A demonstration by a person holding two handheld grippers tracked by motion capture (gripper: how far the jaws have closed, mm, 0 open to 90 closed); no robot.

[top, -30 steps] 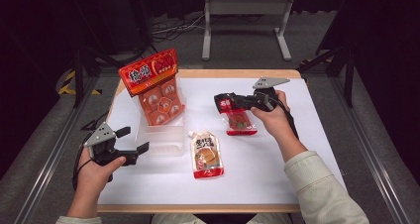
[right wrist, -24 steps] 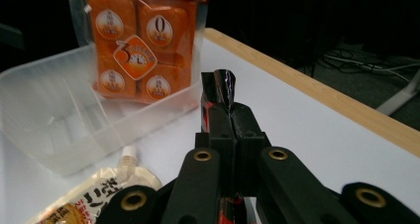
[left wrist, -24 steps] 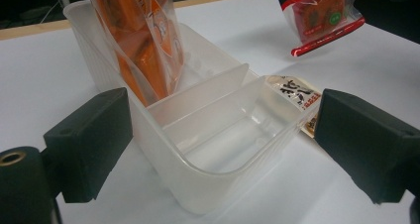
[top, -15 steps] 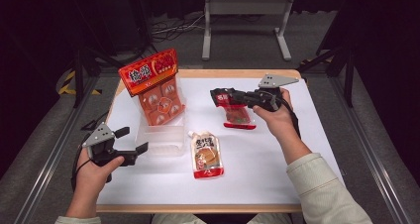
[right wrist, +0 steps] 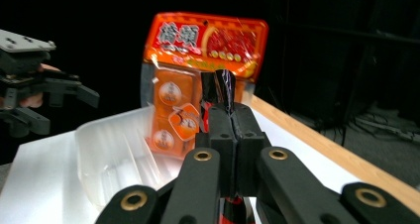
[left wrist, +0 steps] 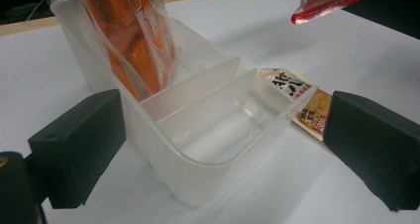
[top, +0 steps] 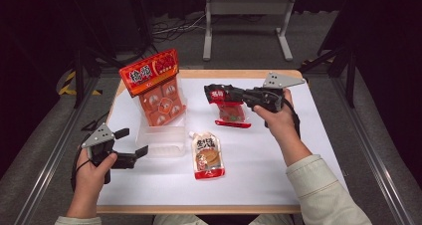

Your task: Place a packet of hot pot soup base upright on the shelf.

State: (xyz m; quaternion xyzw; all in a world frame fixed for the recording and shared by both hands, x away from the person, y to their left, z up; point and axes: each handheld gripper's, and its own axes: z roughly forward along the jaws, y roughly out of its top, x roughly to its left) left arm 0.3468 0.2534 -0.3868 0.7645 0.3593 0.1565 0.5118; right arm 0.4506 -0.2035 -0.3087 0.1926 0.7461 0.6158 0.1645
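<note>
My right gripper (top: 218, 92) is shut on the dark top edge of a red pouch (top: 232, 113), which hangs clear of the table right of the bin. In the right gripper view its jaws (right wrist: 230, 116) pinch that edge (right wrist: 221, 87). A clear divided bin (top: 162, 145) holds an upright orange snack bag (top: 152, 83) in its far compartment. My left gripper (top: 133, 142) is open at the bin's near end and its jaws have just been opening; the bin's end (left wrist: 198, 179) sits between them untouched. A flat brown-and-red pouch (top: 207, 155) lies on the table beside the bin.
The white table top (top: 278, 165) has a wooden rim at the back (top: 239, 73). A grey metal stand (top: 246, 16) is on the floor beyond it. Dark frame rails run along both sides.
My right gripper has risen and moved left toward the bin, carrying the red pouch off the table. The left hand has stayed in place.
</note>
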